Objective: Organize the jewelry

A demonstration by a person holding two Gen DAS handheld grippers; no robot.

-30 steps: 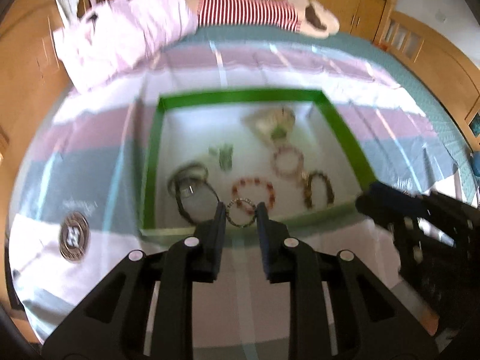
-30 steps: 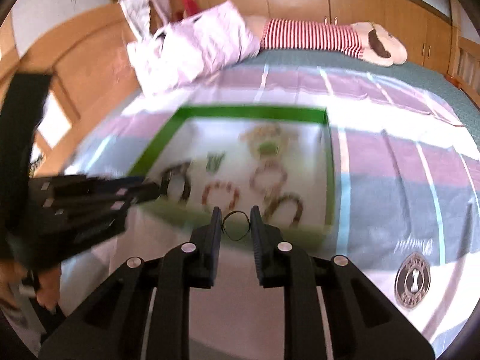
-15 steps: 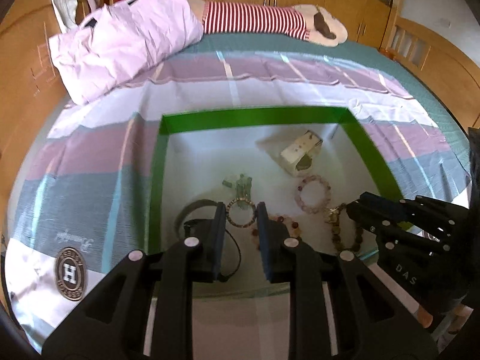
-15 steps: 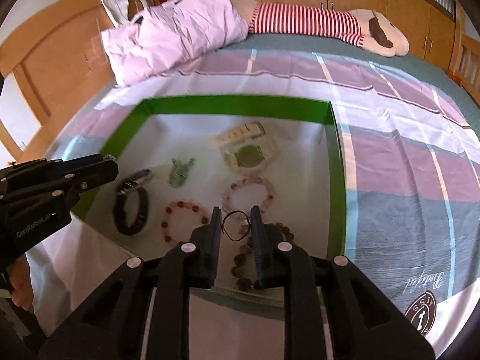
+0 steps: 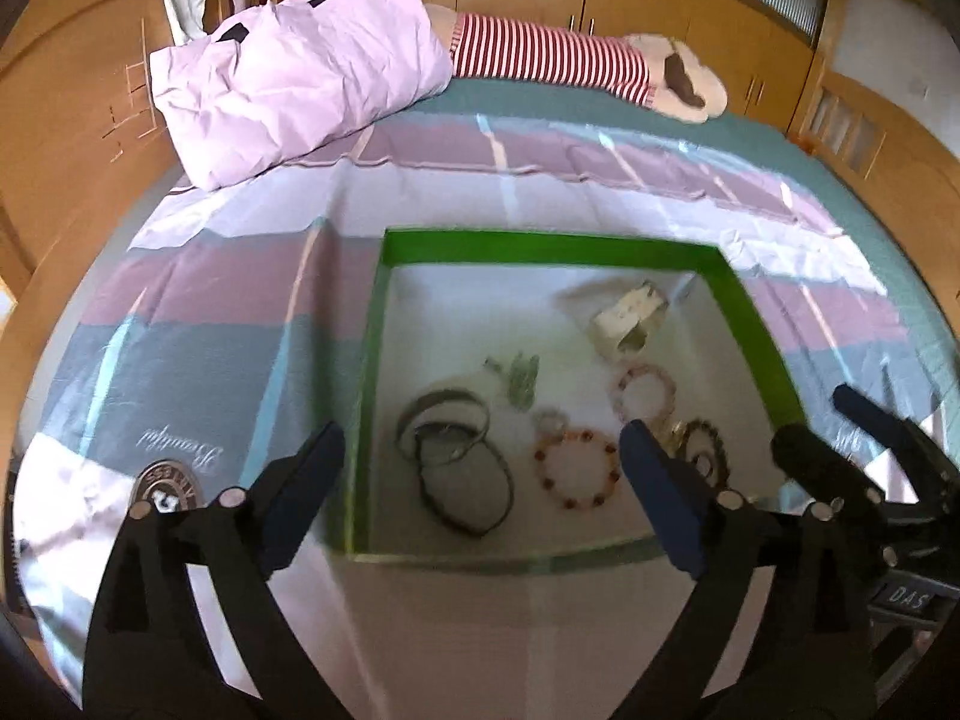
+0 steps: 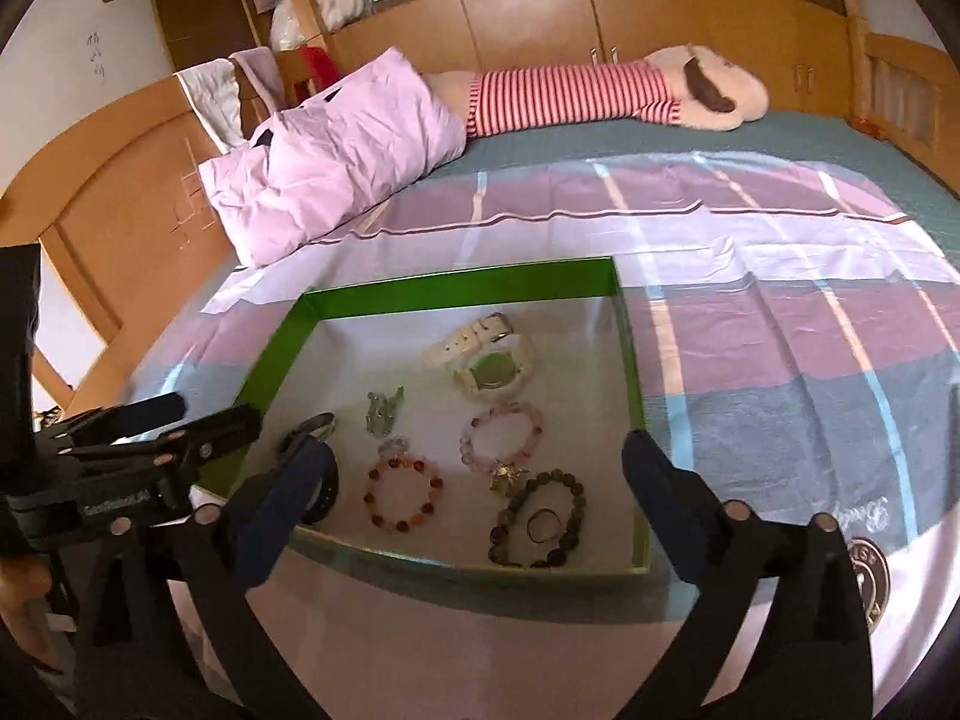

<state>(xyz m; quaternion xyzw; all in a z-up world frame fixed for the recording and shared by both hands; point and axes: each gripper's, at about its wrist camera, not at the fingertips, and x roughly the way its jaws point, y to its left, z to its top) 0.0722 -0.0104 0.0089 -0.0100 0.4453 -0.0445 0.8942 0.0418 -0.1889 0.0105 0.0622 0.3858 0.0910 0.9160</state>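
The left gripper (image 5: pixel 480 450) hangs over the near left part of the green-rimmed tray (image 5: pixel 540 240) on the bed; its jaws have just been opening and now stand spread wide, with nothing pinched between them. Its left finger (image 5: pixel 300 492) sits outside the tray's left wall, over the striped sheet (image 5: pixel 210 312), and its right finger over the tray floor. Below the gap, in the tray, lie a dark loop of cord over a metal bangle (image 5: pixel 444 420) and, right of these, a red-and-amber bead bracelet (image 5: pixel 576 468).

Further right in the tray are a pink bead bracelet (image 6: pixel 503 437), a white wristwatch (image 6: pixel 486 360) toward the far wall and a small green trinket (image 6: pixel 384 408).

The right gripper (image 6: pixel 480 462) hovers over the tray's near right part; its jaws have likewise just been opening and are spread wide, gripping nothing. Under them a dark bead bracelet (image 6: pixel 537 516) lies flat near the front wall, with a thin dark ring (image 6: pixel 543 523) resting inside its circle, clear of both fingers.
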